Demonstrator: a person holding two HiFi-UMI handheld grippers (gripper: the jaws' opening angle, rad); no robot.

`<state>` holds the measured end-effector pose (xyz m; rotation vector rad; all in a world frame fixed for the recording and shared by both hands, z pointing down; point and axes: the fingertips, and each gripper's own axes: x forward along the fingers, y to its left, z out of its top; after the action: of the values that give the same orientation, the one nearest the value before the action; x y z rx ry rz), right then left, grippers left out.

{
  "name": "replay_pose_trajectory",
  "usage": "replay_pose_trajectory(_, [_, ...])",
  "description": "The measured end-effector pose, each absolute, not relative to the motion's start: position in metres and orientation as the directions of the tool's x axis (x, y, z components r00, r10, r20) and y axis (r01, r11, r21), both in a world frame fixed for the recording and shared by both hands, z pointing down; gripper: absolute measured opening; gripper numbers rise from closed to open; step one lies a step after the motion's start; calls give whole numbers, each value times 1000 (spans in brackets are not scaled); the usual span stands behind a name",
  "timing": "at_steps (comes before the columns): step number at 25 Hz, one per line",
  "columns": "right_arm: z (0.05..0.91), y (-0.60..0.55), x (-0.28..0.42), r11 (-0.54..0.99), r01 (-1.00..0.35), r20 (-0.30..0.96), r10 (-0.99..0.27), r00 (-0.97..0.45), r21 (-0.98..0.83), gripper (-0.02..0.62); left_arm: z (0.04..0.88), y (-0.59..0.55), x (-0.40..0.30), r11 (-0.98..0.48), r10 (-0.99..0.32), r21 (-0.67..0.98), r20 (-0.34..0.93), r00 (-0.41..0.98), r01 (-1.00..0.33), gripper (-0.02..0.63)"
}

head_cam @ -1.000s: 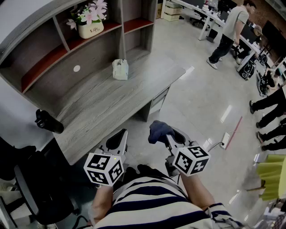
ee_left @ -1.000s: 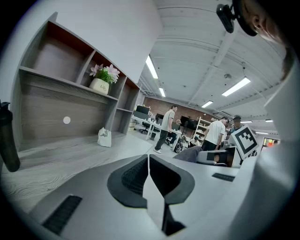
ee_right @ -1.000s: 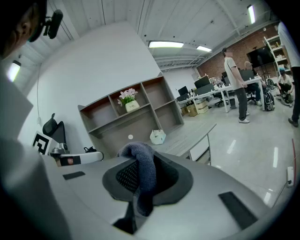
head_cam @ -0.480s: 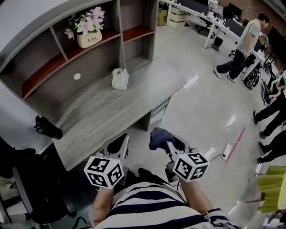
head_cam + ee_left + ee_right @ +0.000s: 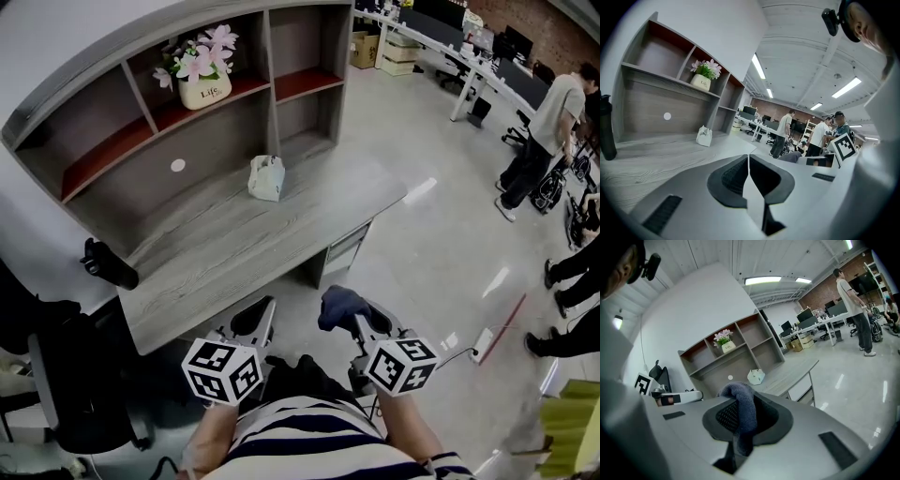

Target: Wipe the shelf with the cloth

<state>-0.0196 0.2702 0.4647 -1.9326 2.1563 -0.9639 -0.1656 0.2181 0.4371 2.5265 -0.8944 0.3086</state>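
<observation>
The shelf (image 5: 112, 155) fills the frame's upper left, with a flower pot (image 5: 208, 91) on it. On the desk (image 5: 253, 239) below, a small bag (image 5: 266, 178) sits at centre and a bottle (image 5: 110, 265) lies at left. At bottom centre are the left gripper (image 5: 255, 317) and the right gripper (image 5: 354, 317), with the cloth (image 5: 339, 305) between the right one's jaws.

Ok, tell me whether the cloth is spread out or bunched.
Bunched. The cloth sits as a wad pinched between the right gripper's jaws, with a lump sticking out above them; none lies flat.

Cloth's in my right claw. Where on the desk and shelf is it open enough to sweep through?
The desk top is bare between the black bottle and the white pouch, and from the pouch to the front corner. On the shelf, the bay left of the flower pot is bare; the pot's own bay is crowded.
</observation>
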Motion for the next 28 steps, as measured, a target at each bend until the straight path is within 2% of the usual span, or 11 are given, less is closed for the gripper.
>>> replay_pose_trajectory(14, [465, 235, 3, -28, -871, 352, -921, -169, -491, 54, 441, 167, -132, -717, -524, 323, 337, 783, -618, 23])
replay_pose_trajectory(28, [460, 126, 15, -2, -889, 380, -904, -194, -459, 54, 445, 80, -130, -692, -542, 338, 341, 768, -638, 23])
